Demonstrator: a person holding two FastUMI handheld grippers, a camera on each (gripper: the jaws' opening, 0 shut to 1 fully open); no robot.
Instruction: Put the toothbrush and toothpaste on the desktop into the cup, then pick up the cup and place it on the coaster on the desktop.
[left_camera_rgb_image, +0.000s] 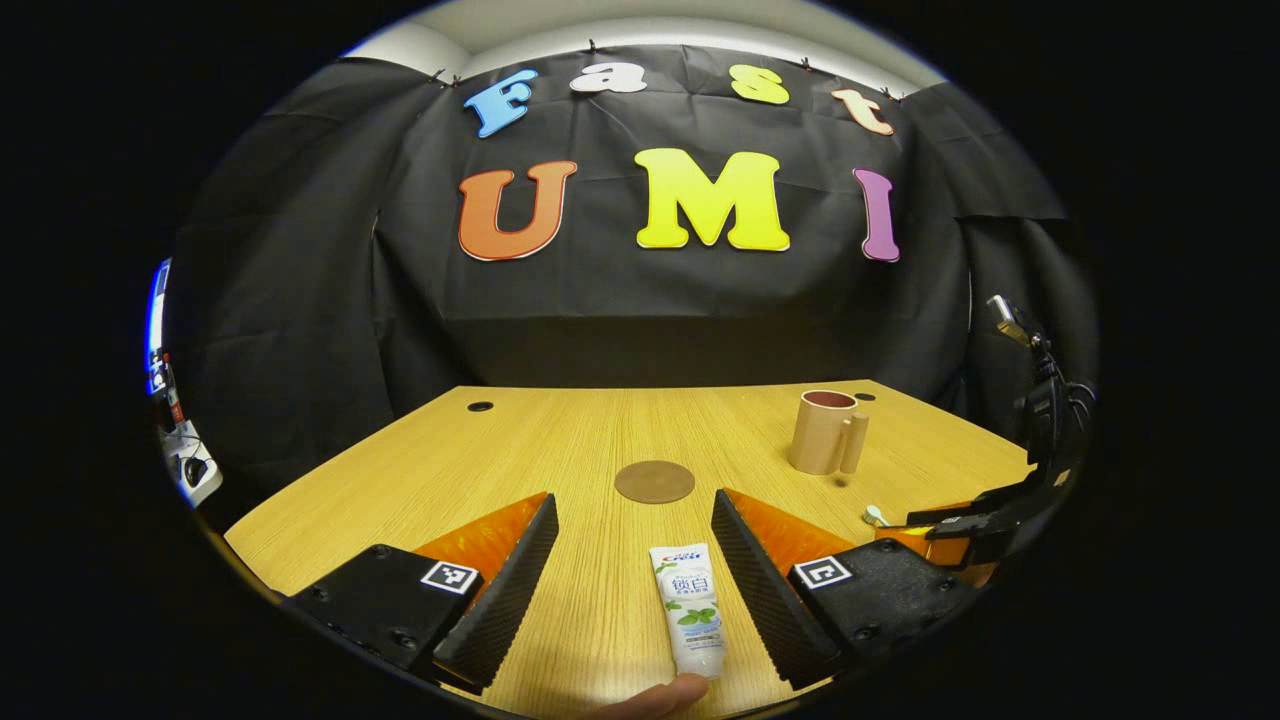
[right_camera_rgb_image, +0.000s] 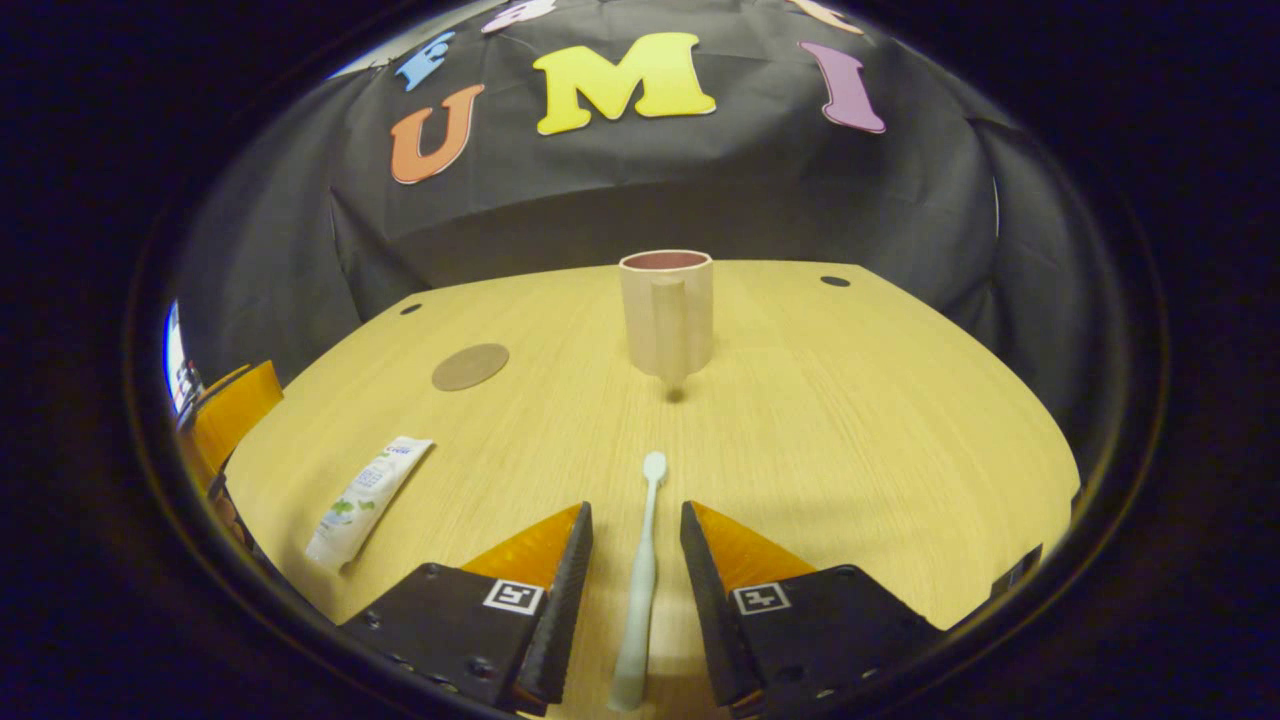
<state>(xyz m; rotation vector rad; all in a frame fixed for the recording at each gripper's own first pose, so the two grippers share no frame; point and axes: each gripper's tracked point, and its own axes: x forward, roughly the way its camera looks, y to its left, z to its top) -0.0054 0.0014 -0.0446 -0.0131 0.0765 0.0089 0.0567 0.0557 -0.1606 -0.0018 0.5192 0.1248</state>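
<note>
A white toothpaste tube (left_camera_rgb_image: 689, 608) lies on the wooden desk between the wide-open fingers of my left gripper (left_camera_rgb_image: 634, 525), untouched by them; it also shows at the left in the right gripper view as the toothpaste tube (right_camera_rgb_image: 367, 487). A white toothbrush (right_camera_rgb_image: 641, 580) lies flat between the fingers of my right gripper (right_camera_rgb_image: 634, 535), which is open, with gaps on both sides. The beige cup (right_camera_rgb_image: 667, 312) stands upright straight ahead, handle facing me; the same cup (left_camera_rgb_image: 826, 431) is at the right in the left gripper view. A round brown coaster (left_camera_rgb_image: 654, 481) lies mid-desk.
The right gripper (left_camera_rgb_image: 960, 525) and the toothbrush head (left_camera_rgb_image: 875, 515) show at the right edge of the left gripper view. A fingertip (left_camera_rgb_image: 660, 695) pokes in at the bottom. Cable holes (left_camera_rgb_image: 480, 406) sit near the desk's back edge.
</note>
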